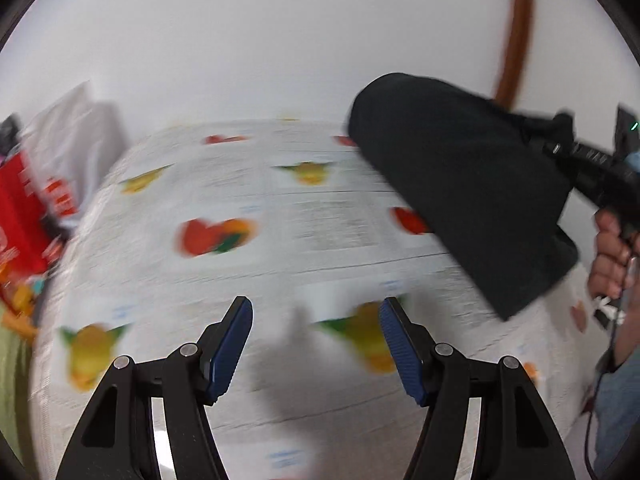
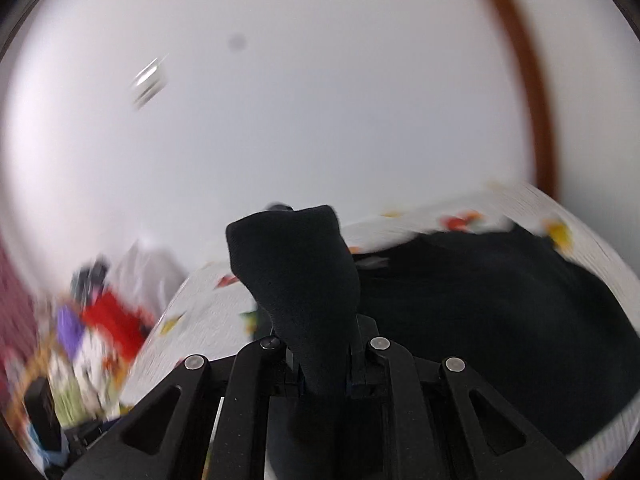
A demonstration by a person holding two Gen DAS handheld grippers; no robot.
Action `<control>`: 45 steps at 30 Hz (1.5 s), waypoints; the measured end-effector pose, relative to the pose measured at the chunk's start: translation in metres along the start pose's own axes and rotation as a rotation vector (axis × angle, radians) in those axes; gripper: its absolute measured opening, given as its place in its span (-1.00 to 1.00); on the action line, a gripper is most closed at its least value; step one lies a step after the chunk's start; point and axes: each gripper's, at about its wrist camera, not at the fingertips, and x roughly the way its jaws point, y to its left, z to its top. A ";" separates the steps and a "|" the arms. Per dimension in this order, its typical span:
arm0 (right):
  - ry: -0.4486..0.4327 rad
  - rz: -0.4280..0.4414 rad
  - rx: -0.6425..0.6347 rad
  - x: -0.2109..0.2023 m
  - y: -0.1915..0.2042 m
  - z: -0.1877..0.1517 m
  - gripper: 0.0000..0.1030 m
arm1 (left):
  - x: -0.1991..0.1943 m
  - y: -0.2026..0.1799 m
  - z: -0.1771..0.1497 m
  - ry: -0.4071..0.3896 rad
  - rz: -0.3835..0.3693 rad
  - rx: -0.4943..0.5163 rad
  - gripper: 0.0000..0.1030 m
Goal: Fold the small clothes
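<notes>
A black garment (image 1: 472,184) hangs in the air over a table covered with a white printed cloth (image 1: 248,248). My right gripper (image 1: 560,148) is shut on its upper right corner, at the right of the left wrist view. In the right wrist view the black garment (image 2: 304,280) bunches up between my shut fingers (image 2: 324,376), and more black fabric (image 2: 500,320) lies below on the cloth (image 2: 200,320). My left gripper (image 1: 316,344) is open and empty, low over the cloth, left of the hanging garment. Both views are motion-blurred.
A pile of red, white and mixed-coloured things (image 1: 36,200) lies off the table's left edge, and also shows in the right wrist view (image 2: 96,336). A white wall is behind. A brown curved frame (image 1: 516,32) stands at the right.
</notes>
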 end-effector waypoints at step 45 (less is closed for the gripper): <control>0.145 0.116 -0.036 0.028 0.010 -0.083 -0.70 | 0.040 -0.037 -0.030 0.128 -0.071 0.020 -0.65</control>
